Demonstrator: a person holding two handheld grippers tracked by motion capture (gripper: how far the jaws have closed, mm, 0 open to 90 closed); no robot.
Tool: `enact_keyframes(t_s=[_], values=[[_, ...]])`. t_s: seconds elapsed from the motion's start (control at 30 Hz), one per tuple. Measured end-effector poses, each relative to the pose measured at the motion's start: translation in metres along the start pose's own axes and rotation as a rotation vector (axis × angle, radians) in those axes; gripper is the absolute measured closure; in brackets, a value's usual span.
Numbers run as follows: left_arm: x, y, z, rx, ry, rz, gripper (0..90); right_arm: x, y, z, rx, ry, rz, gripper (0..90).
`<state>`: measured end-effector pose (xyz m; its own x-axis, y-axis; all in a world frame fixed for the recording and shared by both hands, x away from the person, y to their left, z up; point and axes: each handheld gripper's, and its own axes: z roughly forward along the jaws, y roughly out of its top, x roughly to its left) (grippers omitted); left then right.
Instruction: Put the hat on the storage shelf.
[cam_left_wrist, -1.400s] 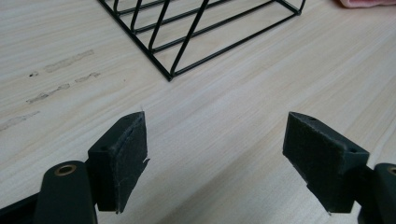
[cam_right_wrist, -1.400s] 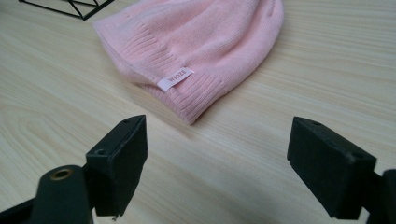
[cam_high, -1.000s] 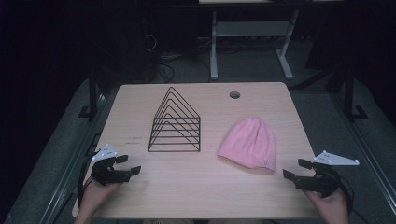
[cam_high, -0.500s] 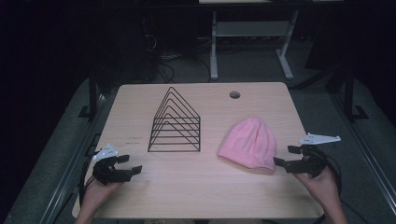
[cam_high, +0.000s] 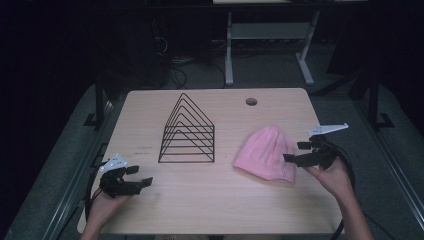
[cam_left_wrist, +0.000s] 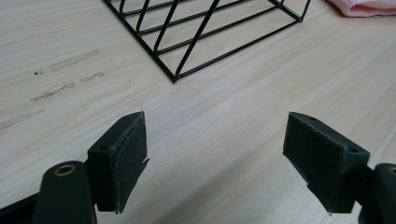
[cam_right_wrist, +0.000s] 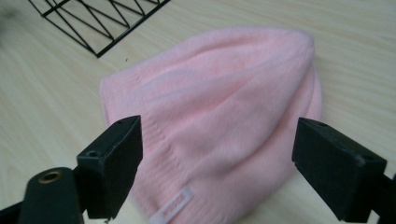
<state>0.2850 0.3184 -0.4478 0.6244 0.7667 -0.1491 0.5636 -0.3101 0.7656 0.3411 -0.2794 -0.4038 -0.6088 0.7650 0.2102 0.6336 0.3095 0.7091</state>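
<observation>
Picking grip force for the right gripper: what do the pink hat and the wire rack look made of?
Pink hat: soft knit fabric, likely wool or acrylic; ribbed stitches, fuzzy matte surface, small sewn label at the hem. It lies limp and flat.
Wire rack: thin rigid rods, probably metal with black paint or coating; straight triangular frames, slight sheen.

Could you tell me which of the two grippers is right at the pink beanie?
The right gripper: its open jaws reach over the pink beanie at its edge, while the left gripper sits open over bare table, short of the black wire rack.
</observation>
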Motion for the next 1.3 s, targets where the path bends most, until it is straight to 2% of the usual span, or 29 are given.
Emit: enact_keyframes(t_s=[0.3,0.43,0.53,0.63,0.67,0.7,0.8,1.0,1.3], values=[[0.004,0.0,0.0,0.002,0.002,-0.006,21.2,-0.023,0.027,0.023,0.027,0.008,0.009,18.4],[0.006,0.001,0.002,-0.004,-0.002,-0.012,21.2,-0.039,0.036,0.038,0.049,0.009,0.036,20.5],[0.007,0.002,0.004,-0.001,-0.004,-0.011,21.2,-0.05,0.043,0.051,0.067,0.036,0.074,21.5],[0.007,0.002,0.005,0.002,-0.005,-0.01,21.2,-0.054,0.048,0.058,0.073,0.037,0.081,23.6],[0.007,0.001,0.005,0.001,-0.003,-0.015,21.2,-0.06,0.053,0.066,0.081,0.03,0.08,25.2],[0.008,0.001,0.005,-0.002,-0.003,-0.017,21.2,-0.062,0.054,0.069,0.078,0.021,0.072,26.7],[0.008,0.001,0.003,0.0,0.001,-0.016,21.2,-0.072,0.055,0.081,0.089,0.038,0.124,30.8],[0.009,0.0,0.002,-0.007,0.004,-0.026,21.2,-0.081,0.055,0.096,0.096,0.01,0.145,40.7],[0.008,0.0,0.002,-0.008,-0.002,-0.02,21.3,-0.088,0.047,0.108,0.096,0.069,0.211,53.0]])
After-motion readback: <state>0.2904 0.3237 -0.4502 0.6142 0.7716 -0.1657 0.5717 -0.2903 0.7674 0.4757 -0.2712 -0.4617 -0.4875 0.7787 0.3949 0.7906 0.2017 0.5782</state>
